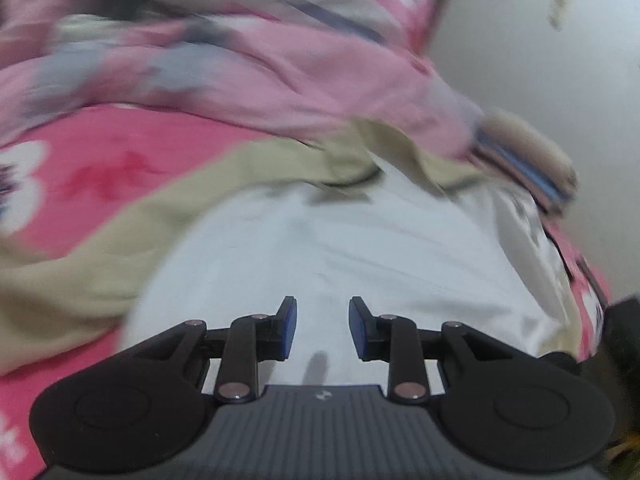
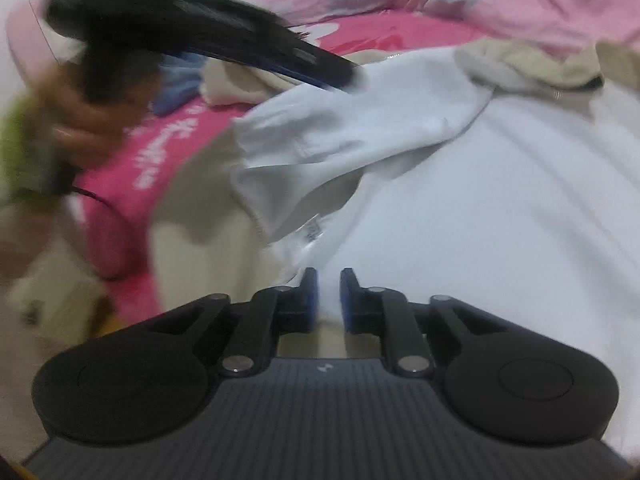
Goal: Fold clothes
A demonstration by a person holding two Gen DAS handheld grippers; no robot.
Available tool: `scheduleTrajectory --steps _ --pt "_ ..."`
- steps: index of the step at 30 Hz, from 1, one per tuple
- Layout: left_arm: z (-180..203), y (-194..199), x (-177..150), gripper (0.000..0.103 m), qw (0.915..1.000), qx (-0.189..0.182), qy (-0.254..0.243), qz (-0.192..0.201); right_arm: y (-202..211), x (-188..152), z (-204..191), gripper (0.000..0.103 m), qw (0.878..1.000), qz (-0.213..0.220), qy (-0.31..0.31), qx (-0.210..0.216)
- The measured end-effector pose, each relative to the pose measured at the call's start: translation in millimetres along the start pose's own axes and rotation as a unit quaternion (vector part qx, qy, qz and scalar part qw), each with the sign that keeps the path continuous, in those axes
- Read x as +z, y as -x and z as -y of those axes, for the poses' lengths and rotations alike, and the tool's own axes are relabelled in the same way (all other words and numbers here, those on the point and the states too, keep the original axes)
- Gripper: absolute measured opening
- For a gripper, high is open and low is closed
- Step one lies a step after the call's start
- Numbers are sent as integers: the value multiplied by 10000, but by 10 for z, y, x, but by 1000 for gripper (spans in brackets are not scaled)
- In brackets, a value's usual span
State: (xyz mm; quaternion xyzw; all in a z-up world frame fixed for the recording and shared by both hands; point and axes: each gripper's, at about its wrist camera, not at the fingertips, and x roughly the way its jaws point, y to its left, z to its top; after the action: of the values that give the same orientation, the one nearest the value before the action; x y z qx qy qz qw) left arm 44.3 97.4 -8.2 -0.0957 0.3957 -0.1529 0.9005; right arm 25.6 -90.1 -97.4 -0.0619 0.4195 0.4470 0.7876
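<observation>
White garment [image 1: 320, 248] lies spread just beyond both grippers' parted, empty jaws.

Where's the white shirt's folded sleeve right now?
In the right wrist view, the sleeve lies left of centre on the white shirt, under the left claw.

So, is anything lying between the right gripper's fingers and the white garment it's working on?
Nothing visible. The right gripper hangs directly over the white cotton garment, fingers slightly apart with nothing between them. The beige cloth lies further back.
</observation>
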Motion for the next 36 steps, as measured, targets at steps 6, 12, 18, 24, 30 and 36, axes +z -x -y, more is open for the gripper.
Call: scheduleTrajectory --steps 6,12,18,24,30,36 --pt "209 -645 36 29 9989 -207 -229 -359 561 340 725 13 9930 594 -914 -457" --pt "267 -857 -226 27 9971 257 -664 -272 252 861 1532 13 9828 300 -1165 -1398" --pt "315 -802 -421 28 9939 392 -1001 241 -356 1261 2416 4 9652 66 -1033 -2401" --pt "311 -812 -450 31 9926 350 -1062 480 -381 1530 3029 5 9226 331 -1210 -3648" --pt "94 -809 -461 38 9958 -210 -617 640 -103 1329 2394 10 9744 587 -852 -1996" --pt "-1 -791 -490 40 9950 -476 -410 778 -777 1610 2274 7 9827 119 101 -1845"
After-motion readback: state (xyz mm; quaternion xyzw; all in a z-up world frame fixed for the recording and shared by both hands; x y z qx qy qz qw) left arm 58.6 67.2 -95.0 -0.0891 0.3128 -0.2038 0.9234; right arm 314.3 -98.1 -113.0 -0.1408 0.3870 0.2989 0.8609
